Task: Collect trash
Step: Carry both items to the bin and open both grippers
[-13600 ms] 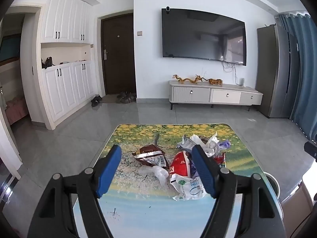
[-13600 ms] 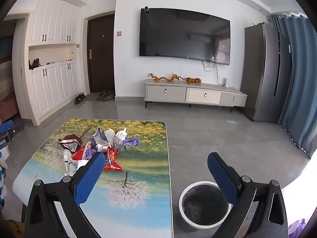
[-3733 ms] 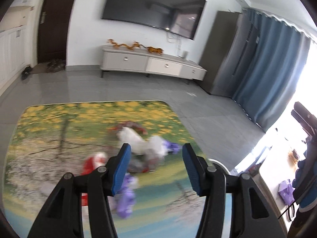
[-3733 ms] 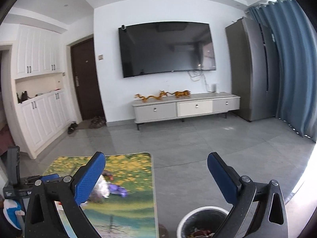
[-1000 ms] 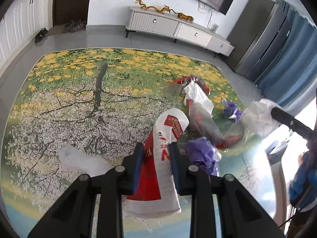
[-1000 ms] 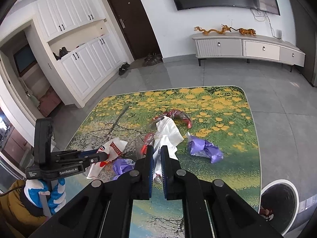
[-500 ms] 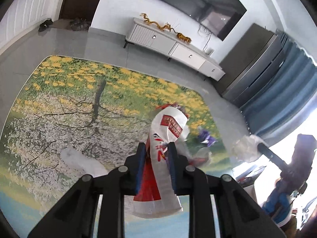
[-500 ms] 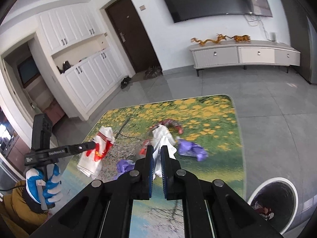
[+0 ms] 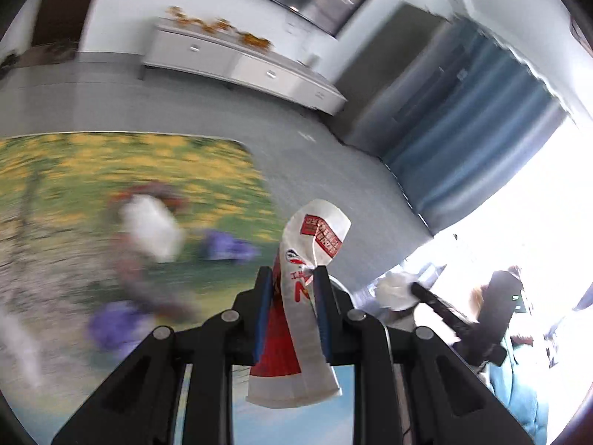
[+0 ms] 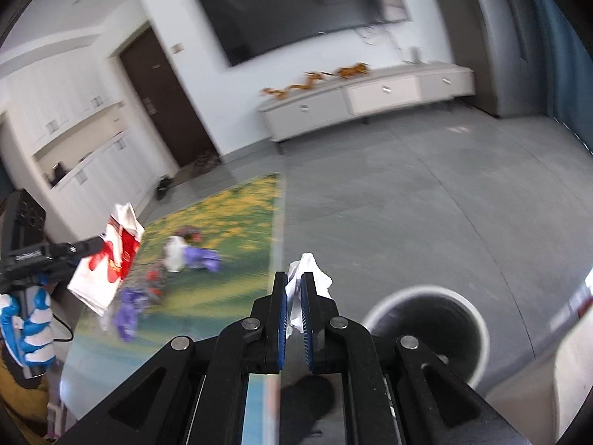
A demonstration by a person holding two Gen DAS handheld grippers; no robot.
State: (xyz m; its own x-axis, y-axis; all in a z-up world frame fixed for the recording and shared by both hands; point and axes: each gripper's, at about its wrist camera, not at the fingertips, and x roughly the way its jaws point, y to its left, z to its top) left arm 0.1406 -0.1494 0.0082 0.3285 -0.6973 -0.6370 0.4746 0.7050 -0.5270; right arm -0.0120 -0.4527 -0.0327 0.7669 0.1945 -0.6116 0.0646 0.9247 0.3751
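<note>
My left gripper (image 9: 292, 278) is shut on a red and white snack bag (image 9: 311, 256) and holds it in the air past the table's right edge; the bag also shows in the right wrist view (image 10: 107, 259). My right gripper (image 10: 292, 285) is shut on a crumpled white tissue (image 10: 307, 274), above the floor just left of the round white trash bin (image 10: 426, 326). More trash lies on the flower-print table (image 10: 229, 215): a white wrapper (image 10: 174, 256) and purple wrappers (image 10: 202, 257), blurred by motion.
A TV cabinet (image 10: 367, 96) stands at the far wall under a wall TV (image 10: 304, 7). Grey tiled floor (image 10: 426, 200) lies right of the table. White cupboards (image 10: 70, 148) and a dark door (image 10: 163, 100) are at the left. Blue curtains (image 9: 467, 141) hang at the right.
Both grippers have swung right, away from the trash pile toward the bin, each carrying its piece. The views are now blurred by motion.
</note>
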